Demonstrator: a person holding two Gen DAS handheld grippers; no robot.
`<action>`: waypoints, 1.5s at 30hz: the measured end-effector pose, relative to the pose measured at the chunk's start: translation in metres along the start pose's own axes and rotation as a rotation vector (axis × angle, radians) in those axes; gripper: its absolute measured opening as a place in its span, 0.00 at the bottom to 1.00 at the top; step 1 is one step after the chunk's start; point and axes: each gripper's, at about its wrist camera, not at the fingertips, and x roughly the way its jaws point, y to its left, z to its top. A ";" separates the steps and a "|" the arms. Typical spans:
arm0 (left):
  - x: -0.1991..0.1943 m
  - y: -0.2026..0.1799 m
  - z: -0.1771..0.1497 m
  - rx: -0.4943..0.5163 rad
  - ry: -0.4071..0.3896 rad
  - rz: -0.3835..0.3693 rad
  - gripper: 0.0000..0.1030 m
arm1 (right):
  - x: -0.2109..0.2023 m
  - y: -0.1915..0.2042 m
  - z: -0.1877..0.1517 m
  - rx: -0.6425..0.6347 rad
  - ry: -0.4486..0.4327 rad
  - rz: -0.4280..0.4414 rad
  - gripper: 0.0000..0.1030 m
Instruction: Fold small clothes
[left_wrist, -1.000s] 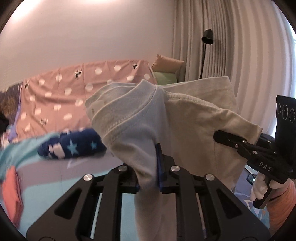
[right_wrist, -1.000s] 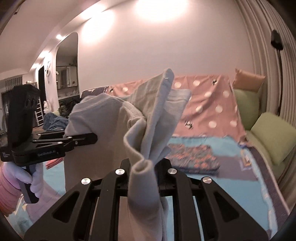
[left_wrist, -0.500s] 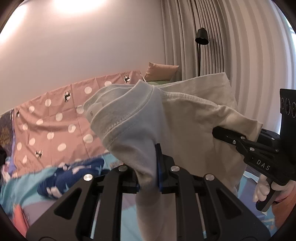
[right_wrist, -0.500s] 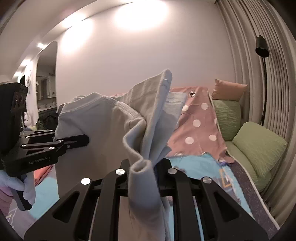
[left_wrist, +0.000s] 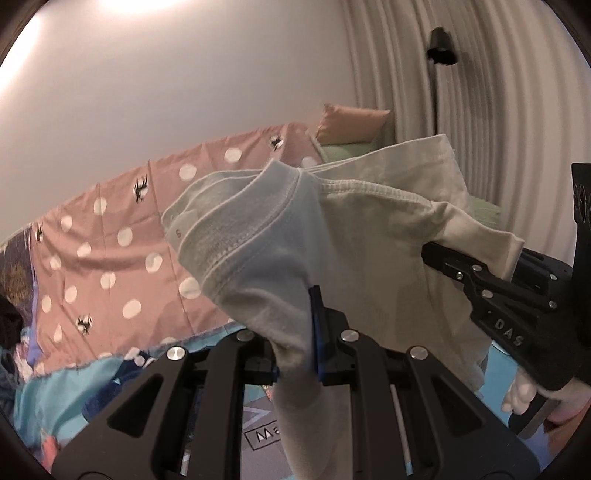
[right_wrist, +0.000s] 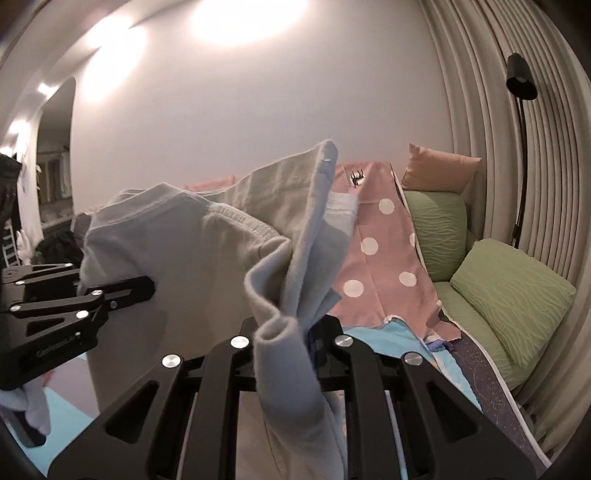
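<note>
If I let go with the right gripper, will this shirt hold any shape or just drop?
Likely it just drops: the shirt bunches in the right gripper and sags below the left gripper. Probably light, since pinched folds alone carry it. The knit looks soft, not slick, so one clamp should hold.

Soft matt knit garment (left_wrist: 369, 236), ribbed at its neckline; matt black plastic left tool (left_wrist: 314, 354) with shiny metal screws.

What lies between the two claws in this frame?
Only the pale garment, stretched in the air from the left claw to the right claw, both shut on it; each wrist view shows this.
</note>
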 end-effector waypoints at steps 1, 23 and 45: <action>0.016 0.003 -0.002 -0.009 0.018 0.011 0.13 | 0.015 0.000 -0.001 0.005 0.021 -0.009 0.14; -0.015 0.018 -0.176 -0.063 0.147 -0.060 0.82 | -0.097 0.017 -0.169 0.155 0.135 -0.065 0.94; -0.258 -0.010 -0.217 -0.218 0.047 0.038 0.98 | -0.294 0.094 -0.156 0.225 0.141 -0.208 0.99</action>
